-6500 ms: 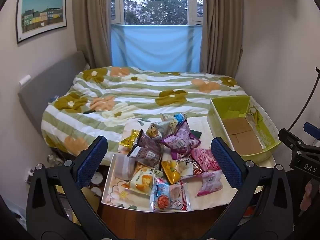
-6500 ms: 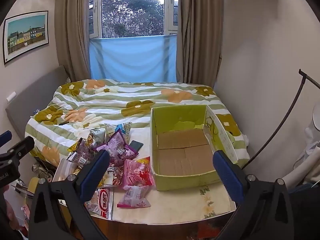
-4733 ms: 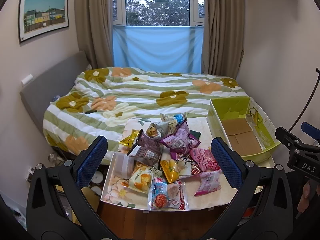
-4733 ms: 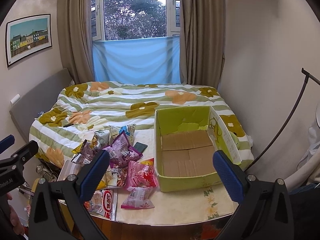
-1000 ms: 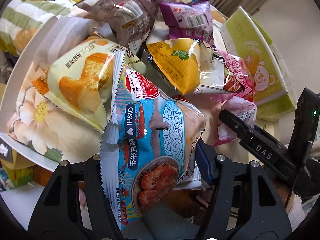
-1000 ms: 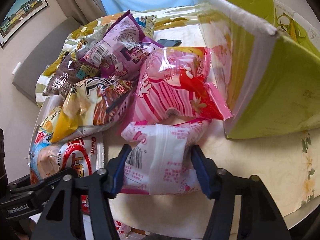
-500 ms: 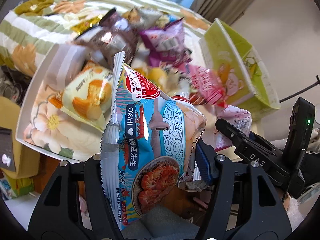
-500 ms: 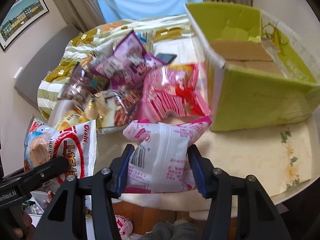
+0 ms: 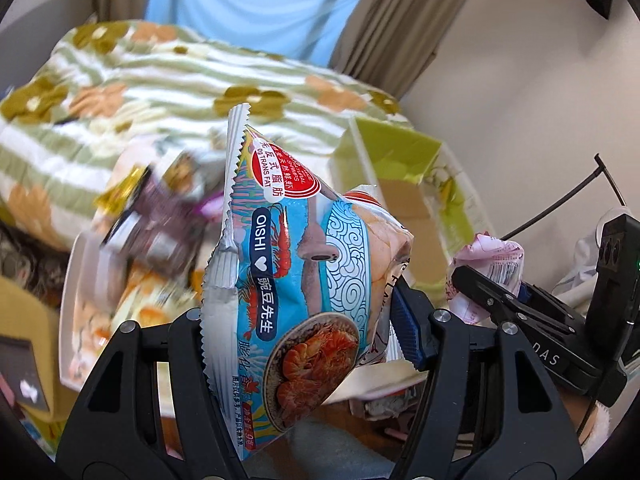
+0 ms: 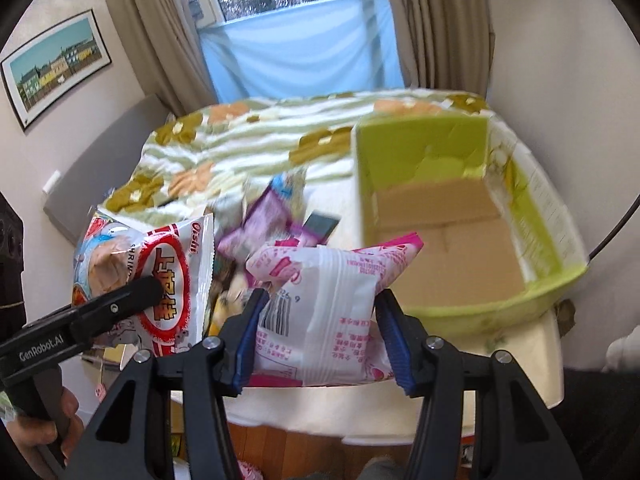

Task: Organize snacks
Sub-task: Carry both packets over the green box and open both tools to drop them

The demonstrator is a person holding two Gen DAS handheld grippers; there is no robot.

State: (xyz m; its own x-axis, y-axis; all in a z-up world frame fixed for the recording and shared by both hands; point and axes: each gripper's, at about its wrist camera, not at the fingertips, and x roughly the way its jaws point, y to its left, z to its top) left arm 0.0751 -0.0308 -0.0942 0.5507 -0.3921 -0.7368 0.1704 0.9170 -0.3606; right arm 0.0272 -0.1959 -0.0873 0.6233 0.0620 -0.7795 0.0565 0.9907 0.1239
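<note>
- The left gripper (image 9: 304, 320) squeezes a blue shrimp snack bag (image 9: 296, 264). The bag stands up between its two fingers, up in the air above the table.
- The right gripper (image 10: 320, 336) squeezes a pink and white snack bag (image 10: 324, 300). This bag sits right between the blue pads (image 10: 250, 336) and pokes out the front.
- From the right camera, the shrimp bag (image 10: 160, 276) is on the left side, pinched by the other tool's black finger.
- The green box (image 10: 560, 252) is just past the pink bag, a bit to the right. Its brown floor is bare (the open top faces up).
- More snacks (image 10: 264, 224) lie in a heap on the table (image 10: 520, 344), left of the box. They look blurry.
- A bed with a flower blanket (image 10: 248, 140) is behind the table.
- A picture (image 10: 56, 68) hangs on the wall.
</note>
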